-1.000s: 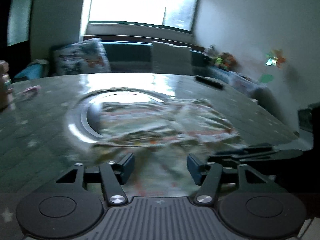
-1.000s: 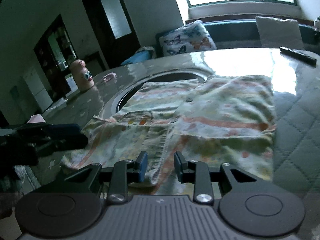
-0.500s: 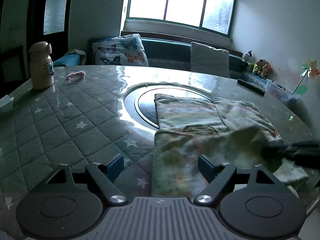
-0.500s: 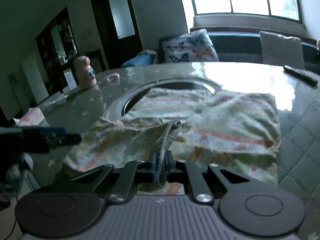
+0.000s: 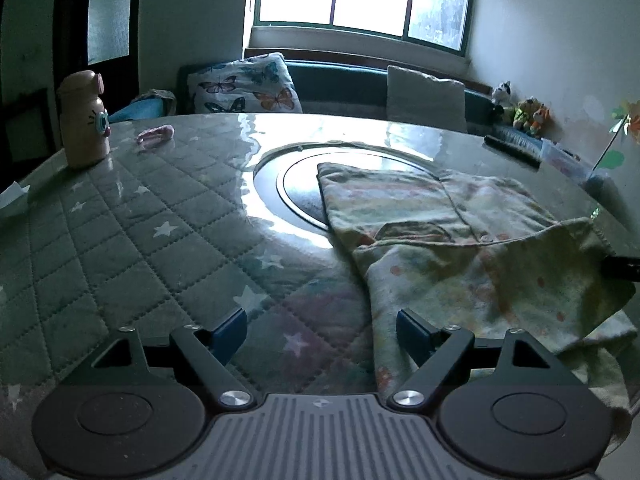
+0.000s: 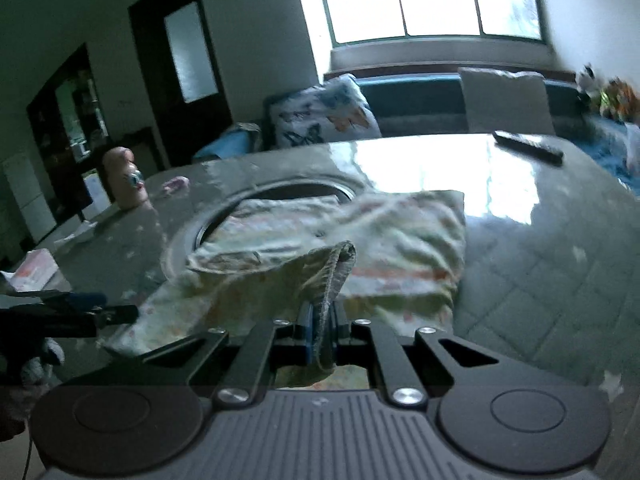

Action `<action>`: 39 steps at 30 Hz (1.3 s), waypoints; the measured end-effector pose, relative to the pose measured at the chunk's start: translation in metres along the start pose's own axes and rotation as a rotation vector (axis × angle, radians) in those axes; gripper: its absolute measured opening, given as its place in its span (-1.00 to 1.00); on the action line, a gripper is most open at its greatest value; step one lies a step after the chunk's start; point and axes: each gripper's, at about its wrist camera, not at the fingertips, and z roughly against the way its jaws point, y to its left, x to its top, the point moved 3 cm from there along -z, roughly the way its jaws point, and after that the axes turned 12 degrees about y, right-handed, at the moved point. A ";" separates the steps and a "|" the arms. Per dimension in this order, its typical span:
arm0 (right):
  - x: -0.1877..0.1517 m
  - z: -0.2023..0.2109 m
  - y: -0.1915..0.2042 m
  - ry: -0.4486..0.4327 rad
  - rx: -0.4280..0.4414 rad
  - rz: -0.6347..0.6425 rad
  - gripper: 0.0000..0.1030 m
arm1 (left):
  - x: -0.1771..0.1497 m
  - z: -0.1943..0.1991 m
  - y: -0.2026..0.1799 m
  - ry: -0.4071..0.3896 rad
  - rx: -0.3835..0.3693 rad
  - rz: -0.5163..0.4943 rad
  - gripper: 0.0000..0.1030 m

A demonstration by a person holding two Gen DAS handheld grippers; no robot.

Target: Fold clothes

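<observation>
Quilted table [image 5: 120, 240], right gripper [image 6: 322, 330] pinching shirt [image 6: 400, 248], left gripper [image 5: 320, 330] spread.

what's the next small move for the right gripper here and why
Probably carry the pinched hem across. The right gripper is shut on the shirt, its edge lifted off the table, while the left gripper hangs open, holding nothing.

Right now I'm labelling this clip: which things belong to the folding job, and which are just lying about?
Job: shirt, right gripper shut on its hem, left gripper open.

Lying about: bottle, remote, pink wrapper, butterfly pillow, white cushion.
</observation>
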 end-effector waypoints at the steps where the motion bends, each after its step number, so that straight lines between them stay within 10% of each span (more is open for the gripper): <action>1: 0.000 -0.002 -0.002 0.001 -0.002 -0.003 -0.86 | 0.000 -0.001 0.000 0.004 0.005 -0.004 0.63; 11: -0.010 -0.024 -0.014 0.075 -0.062 -0.008 -0.79 | 0.003 0.000 0.002 0.023 0.087 -0.072 0.57; 22: 0.013 -0.040 0.006 0.022 0.023 0.084 -0.77 | 0.045 -0.024 -0.034 -0.009 -0.047 -0.107 -0.27; 39: 0.002 -0.046 -0.010 0.061 0.035 0.074 -0.71 | 0.038 -0.032 -0.043 -0.011 -0.046 -0.171 -0.28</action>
